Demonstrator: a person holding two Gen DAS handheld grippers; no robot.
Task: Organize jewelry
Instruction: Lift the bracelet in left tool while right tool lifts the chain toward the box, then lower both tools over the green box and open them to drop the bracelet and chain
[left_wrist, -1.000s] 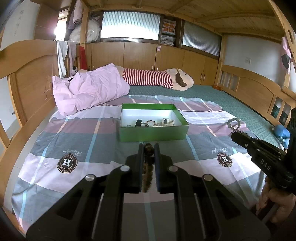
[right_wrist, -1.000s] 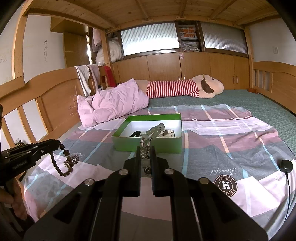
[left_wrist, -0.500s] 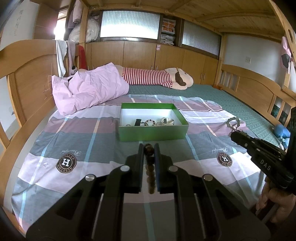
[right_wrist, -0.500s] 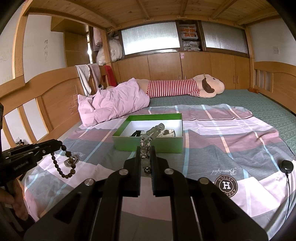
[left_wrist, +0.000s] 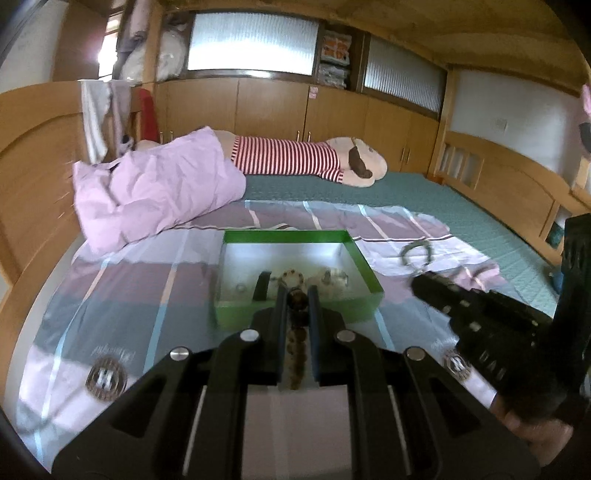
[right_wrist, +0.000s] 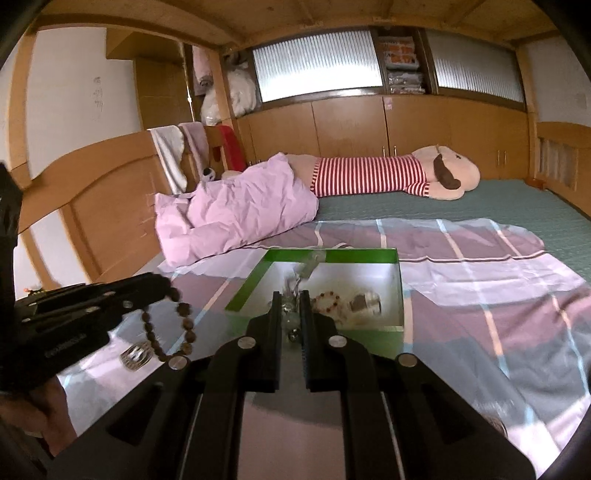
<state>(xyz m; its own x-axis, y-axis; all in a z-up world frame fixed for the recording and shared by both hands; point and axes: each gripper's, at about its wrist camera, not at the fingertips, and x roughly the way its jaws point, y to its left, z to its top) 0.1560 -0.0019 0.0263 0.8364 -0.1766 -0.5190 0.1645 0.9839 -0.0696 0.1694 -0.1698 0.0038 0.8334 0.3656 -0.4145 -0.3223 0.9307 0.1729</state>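
I am looking along both grippers toward a shallow green box (left_wrist: 295, 312) that sits on a plaid bedspread (right_wrist: 480, 288), and I place everything relative to that box

My left gripper (left_wrist: 295, 299) hovers at the box's near wall, its two fingers closed on a brown bead bracelet (left_wrist: 297, 347); the strand hangs down between the fingers, and in the right wrist view the same bracelet (right_wrist: 173, 328) dangles as a loop to the left of the box, above the bedspread

My right gripper (right_wrist: 291, 306) is over the box's near edge, its fingers clamped on a pale, glassy bead bracelet (right_wrist: 295, 291) whose free end rises over the box's white interior; from the left wrist view this gripper (left_wrist: 417, 282) is just right of the box with a greenish loop (left_wrist: 417, 254) of the bracelet showing at its tip

Inside the box lie several pieces close to the near wall: a red bead bracelet (right_wrist: 327, 301), a small silvery piece (right_wrist: 365, 304) to its right, and a dark band (left_wrist: 260, 291) toward the left; motion blur hides finer detail

A small silver ring-like piece (right_wrist: 136, 355) lies on the bedspread left of the box, below the hanging brown loop

Beyond the box, to its left, is a crumpled pink pillow (left_wrist: 155, 188), and behind that a long plush toy (left_wrist: 295, 160) in a red and white striped shirt
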